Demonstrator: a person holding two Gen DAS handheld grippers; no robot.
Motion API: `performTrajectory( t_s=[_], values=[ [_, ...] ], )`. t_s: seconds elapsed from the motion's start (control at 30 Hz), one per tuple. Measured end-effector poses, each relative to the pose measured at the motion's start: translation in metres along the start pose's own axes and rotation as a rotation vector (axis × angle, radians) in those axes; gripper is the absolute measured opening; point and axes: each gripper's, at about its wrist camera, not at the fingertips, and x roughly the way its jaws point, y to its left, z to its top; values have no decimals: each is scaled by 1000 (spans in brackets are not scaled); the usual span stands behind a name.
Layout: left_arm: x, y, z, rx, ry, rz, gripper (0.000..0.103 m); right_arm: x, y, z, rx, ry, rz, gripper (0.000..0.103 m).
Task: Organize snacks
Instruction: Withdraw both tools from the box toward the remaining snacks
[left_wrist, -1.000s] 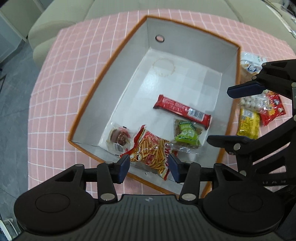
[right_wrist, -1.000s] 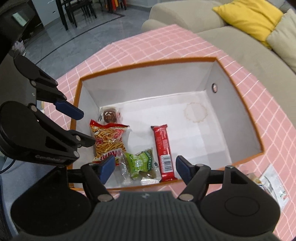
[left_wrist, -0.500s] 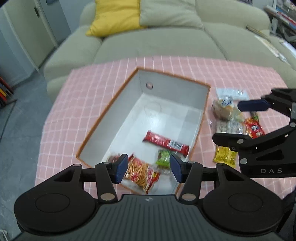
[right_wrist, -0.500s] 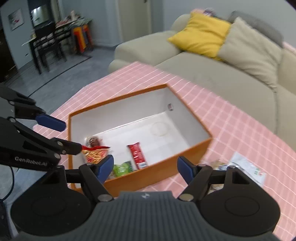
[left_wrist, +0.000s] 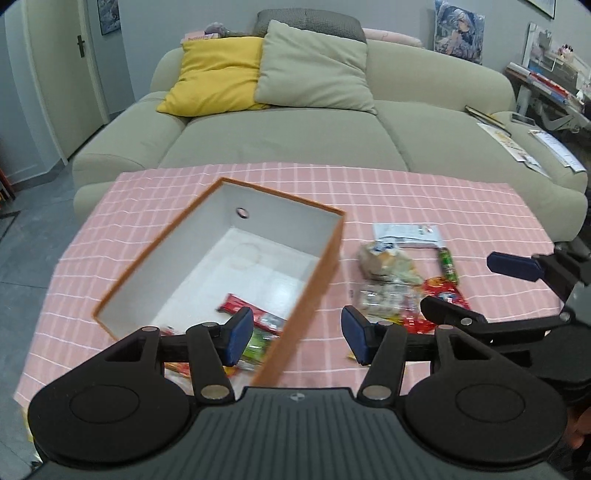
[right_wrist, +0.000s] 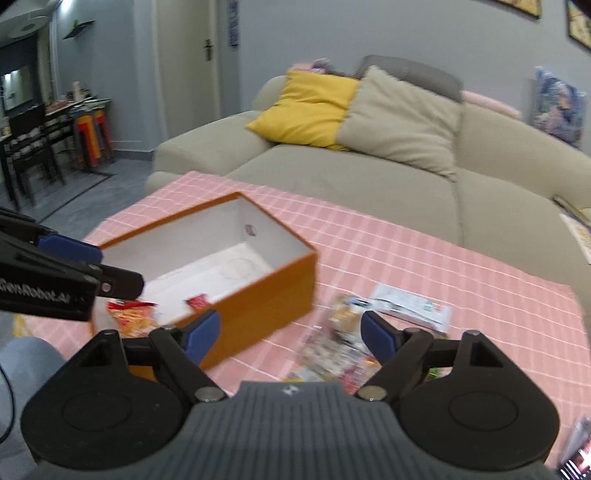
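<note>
While pulling back from the orange box (left_wrist: 295, 325), both views now lifted off its inside toward the sofa (left_wrist: 295, 122).
Left gripper (left_wrist: 297, 334) and right gripper (right_wrist: 288, 334) opening, empty; several snacks boxed, loose snack pile (left_wrist: 399, 288) beside it next.

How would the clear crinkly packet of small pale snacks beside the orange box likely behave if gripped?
The clear crinkly packet of pale snacks looks soft and floppy, so it would probably sag or crumple. Its glossy film may slip between pads. Lying flat on the pink checked tablecloth, it seems unlikely to roll.
</note>
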Motion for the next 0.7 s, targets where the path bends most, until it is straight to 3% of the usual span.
performTrajectory(
  t_s=[0.43,0.7],
  values=[
    [37,-39,-37,-47,-3,-112,69,-5,-36,-76,45,-15,-148,81],
    [66,-52,-58,-68,57,-148,69,15,-52,-109,70,67,-197,81]
  ],
)
